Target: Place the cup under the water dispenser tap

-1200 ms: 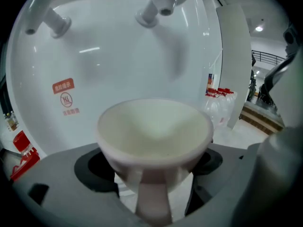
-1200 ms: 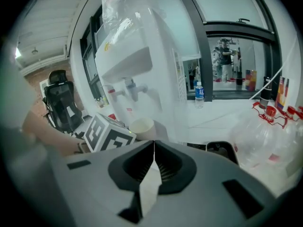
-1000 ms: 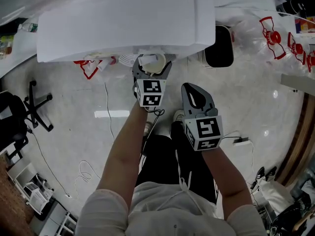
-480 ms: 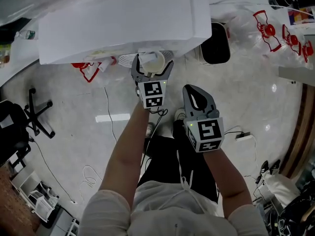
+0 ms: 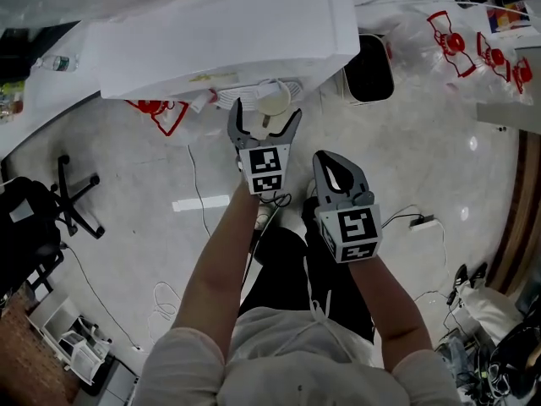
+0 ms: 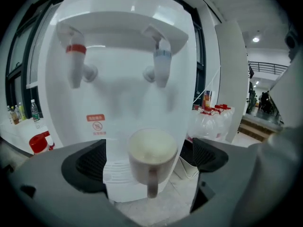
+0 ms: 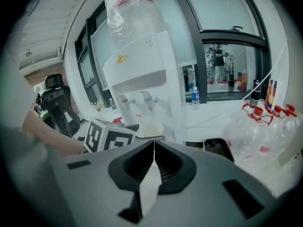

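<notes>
Left gripper view — cream cup [image 6: 152, 159], perhaps empty.

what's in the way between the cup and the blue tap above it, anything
Nothing visible. The cup stands below the blue tap with only open air between them. The left claw is open, standing clear of the cup on both sides.
</notes>
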Demonstrator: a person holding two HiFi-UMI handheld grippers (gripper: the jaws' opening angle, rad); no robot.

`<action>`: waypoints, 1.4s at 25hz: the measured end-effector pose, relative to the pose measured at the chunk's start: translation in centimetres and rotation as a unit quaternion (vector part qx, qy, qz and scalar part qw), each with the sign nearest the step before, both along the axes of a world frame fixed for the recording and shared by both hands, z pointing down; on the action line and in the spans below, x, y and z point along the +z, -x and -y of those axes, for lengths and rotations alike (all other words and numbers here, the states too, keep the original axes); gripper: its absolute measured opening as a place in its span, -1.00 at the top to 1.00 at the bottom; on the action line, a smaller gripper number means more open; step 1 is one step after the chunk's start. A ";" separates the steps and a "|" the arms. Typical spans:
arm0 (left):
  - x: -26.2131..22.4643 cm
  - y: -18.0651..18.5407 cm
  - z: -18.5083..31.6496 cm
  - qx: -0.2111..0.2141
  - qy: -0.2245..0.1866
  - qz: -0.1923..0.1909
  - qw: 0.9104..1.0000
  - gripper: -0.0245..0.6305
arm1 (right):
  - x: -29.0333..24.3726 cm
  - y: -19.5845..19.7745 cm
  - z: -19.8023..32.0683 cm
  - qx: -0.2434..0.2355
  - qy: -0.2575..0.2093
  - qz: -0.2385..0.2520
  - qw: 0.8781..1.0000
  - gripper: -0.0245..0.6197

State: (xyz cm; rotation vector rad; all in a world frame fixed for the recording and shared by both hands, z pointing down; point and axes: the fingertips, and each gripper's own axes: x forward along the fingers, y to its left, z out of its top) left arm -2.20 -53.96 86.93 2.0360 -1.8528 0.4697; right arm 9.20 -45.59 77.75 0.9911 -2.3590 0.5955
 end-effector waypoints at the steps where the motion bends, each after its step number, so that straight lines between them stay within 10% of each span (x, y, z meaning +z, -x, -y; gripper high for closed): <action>1: -0.9 0.0 -0.7 -0.001 -0.002 -0.003 1.000 -0.72 | -0.5 0.0 -0.3 0.002 0.000 -0.002 1.000 0.83; 14: -16.2 -3.1 -8.6 0.063 -0.007 -0.079 0.995 -0.62 | -11.4 0.0 -1.6 0.015 -0.030 -0.017 0.999 0.83; 23: -30.7 -1.1 -11.7 0.059 -0.093 -0.063 0.992 0.62 | -21.3 0.6 -2.0 0.038 -0.082 0.012 0.996 0.83; 35: -43.7 0.4 -13.1 0.080 -0.171 -0.043 0.981 0.86 | -32.9 2.6 -2.9 0.013 -0.165 0.048 0.985 0.84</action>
